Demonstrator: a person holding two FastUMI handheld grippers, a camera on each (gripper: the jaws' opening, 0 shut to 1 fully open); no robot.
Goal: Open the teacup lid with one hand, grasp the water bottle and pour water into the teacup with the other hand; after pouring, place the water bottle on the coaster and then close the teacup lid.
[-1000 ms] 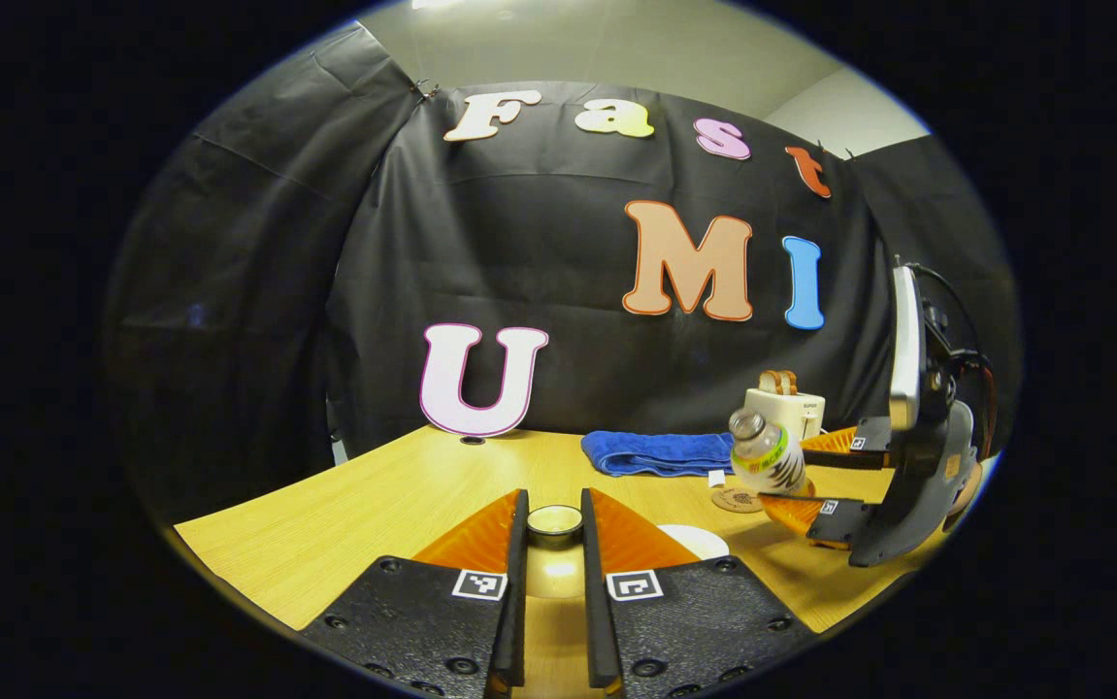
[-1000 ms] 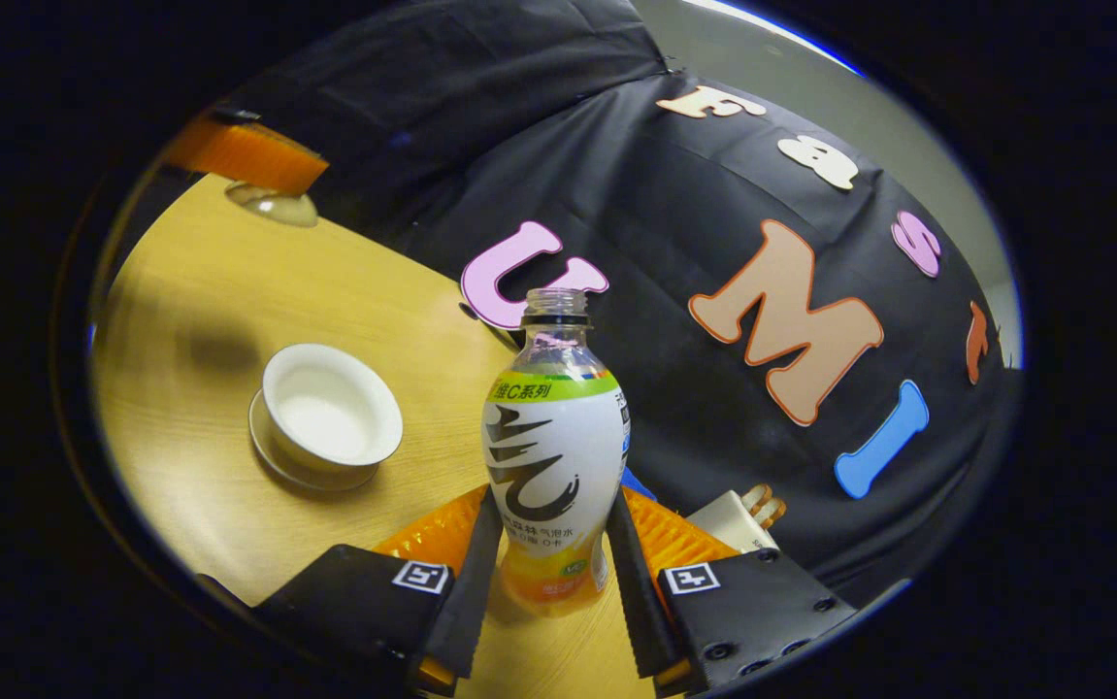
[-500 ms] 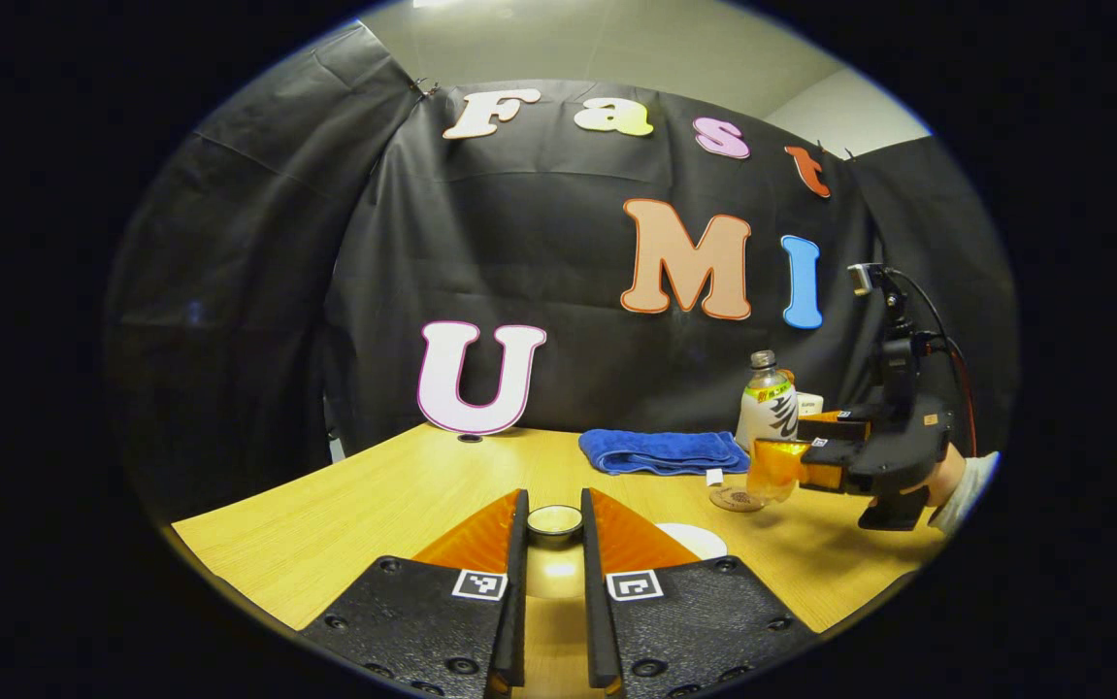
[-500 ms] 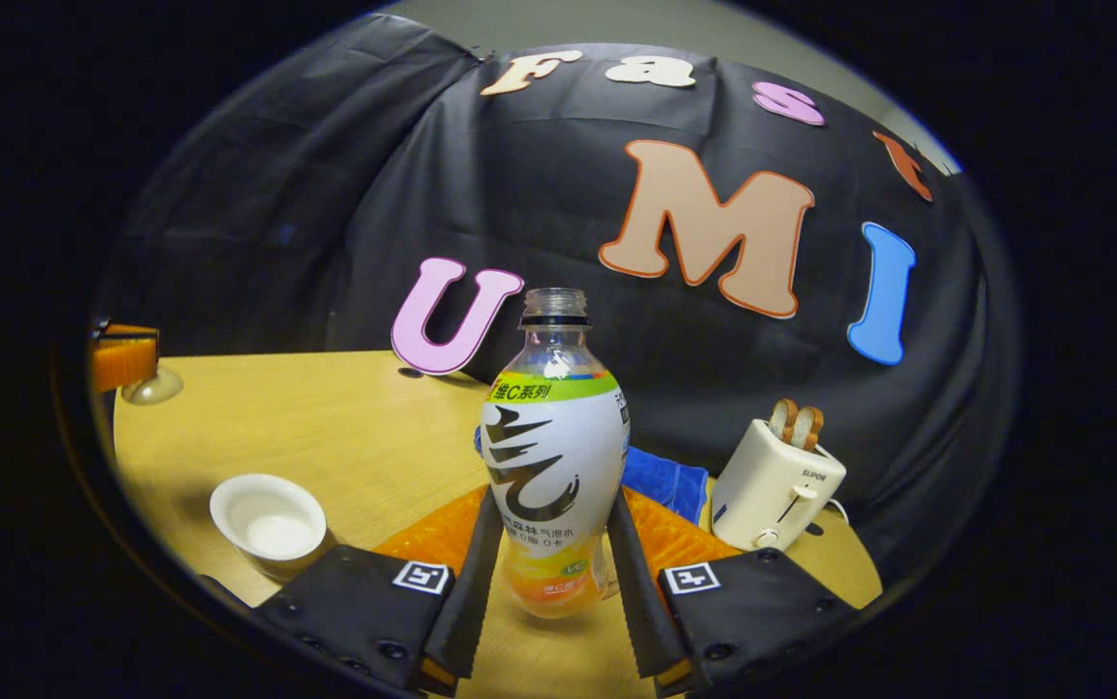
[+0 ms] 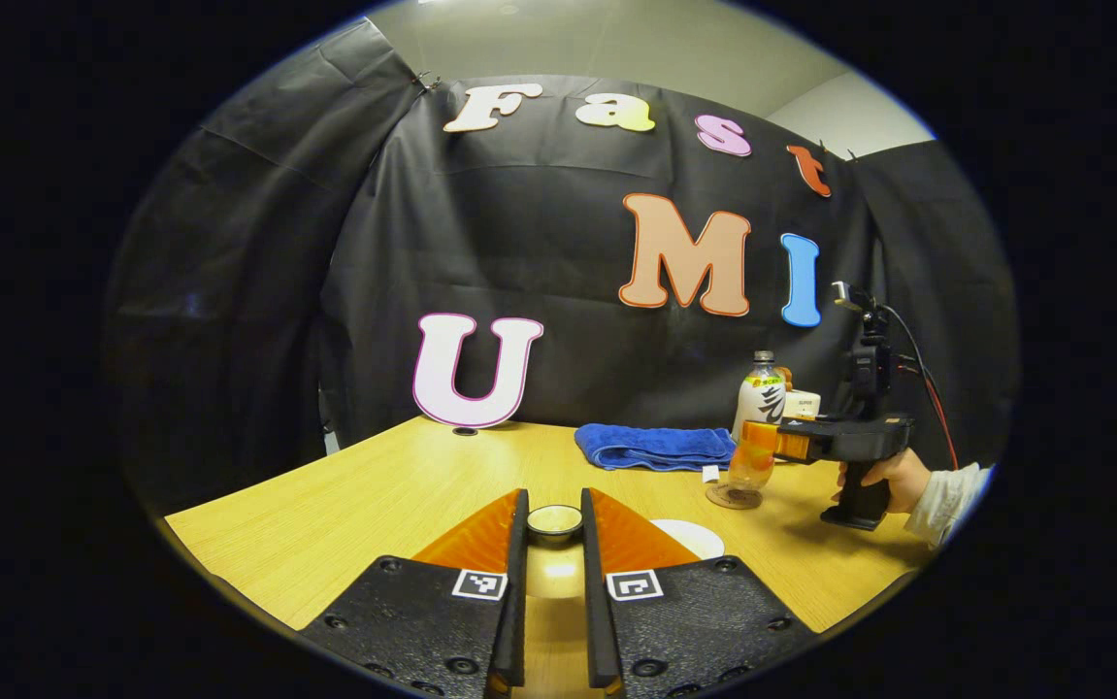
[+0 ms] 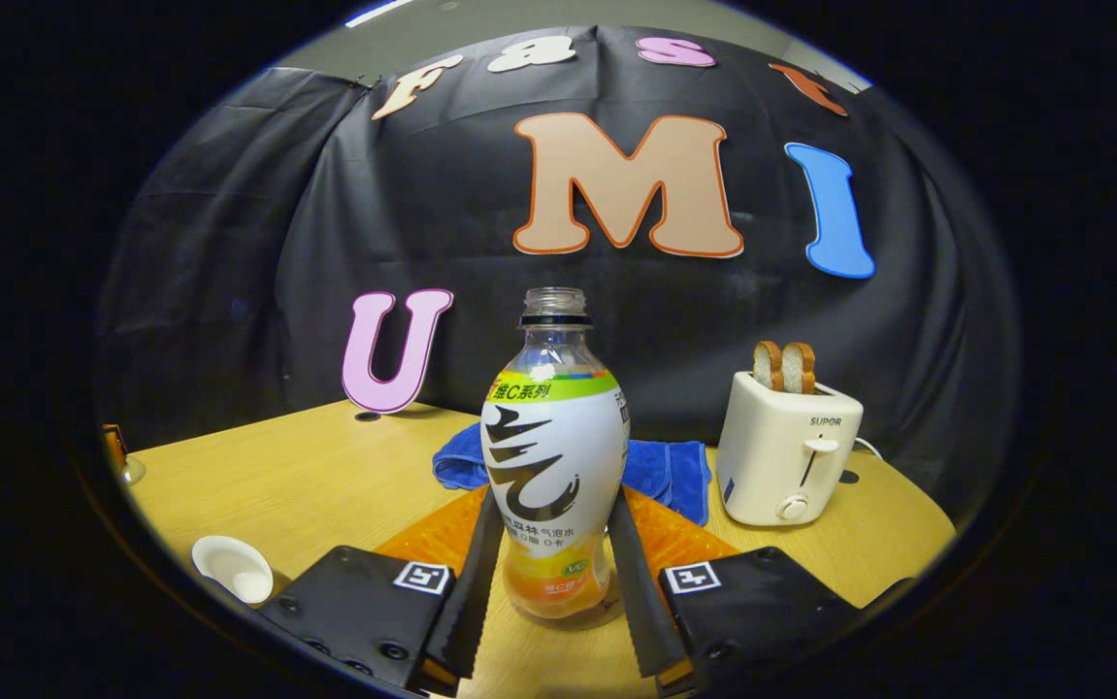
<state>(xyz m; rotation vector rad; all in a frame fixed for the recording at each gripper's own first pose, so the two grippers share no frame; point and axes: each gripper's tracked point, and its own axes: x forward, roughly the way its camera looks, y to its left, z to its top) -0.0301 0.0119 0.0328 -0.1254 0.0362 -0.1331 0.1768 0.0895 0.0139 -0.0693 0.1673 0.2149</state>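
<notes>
While the right claw (image 6: 546, 568) pinches the water bottle (image 6: 552, 456) low on its body at centre frame in the right gripper view, the bottle stands upright, uncapped, with a little liquid in its base. In the left gripper view, at mid right, the bottle (image 5: 755, 427) sits right over the coaster (image 5: 737, 498), base at or just above it; contact can't be confirmed. A hand (image 5: 883, 481) holds the right claw's grip there.

Left claw (image 5: 554, 568), bottom centre of the left gripper view, is nearly pressed together on the knob of the teacup lid (image 5: 555, 521), lid held up off the surface (image 5: 364, 495). The teacup (image 6: 233, 568) sits uncovered at lower left of the right gripper view, and its rim peeks out at lower centre-right of the left gripper view, just beside the claw's right finger. Can't tell if there's water inside.

Progress, judged: lid off, done; bottle grasped, done; pouring looks finished since the bottle is upright and away from the cup. Now on the placing step, nearly complete. Left: release the bottle on the coaster, then bring the lid back onto the teacup.

Also on the surface: blue towel (image 6: 660, 471) behind the bottle, toaster (image 6: 786, 447) at right.
</notes>
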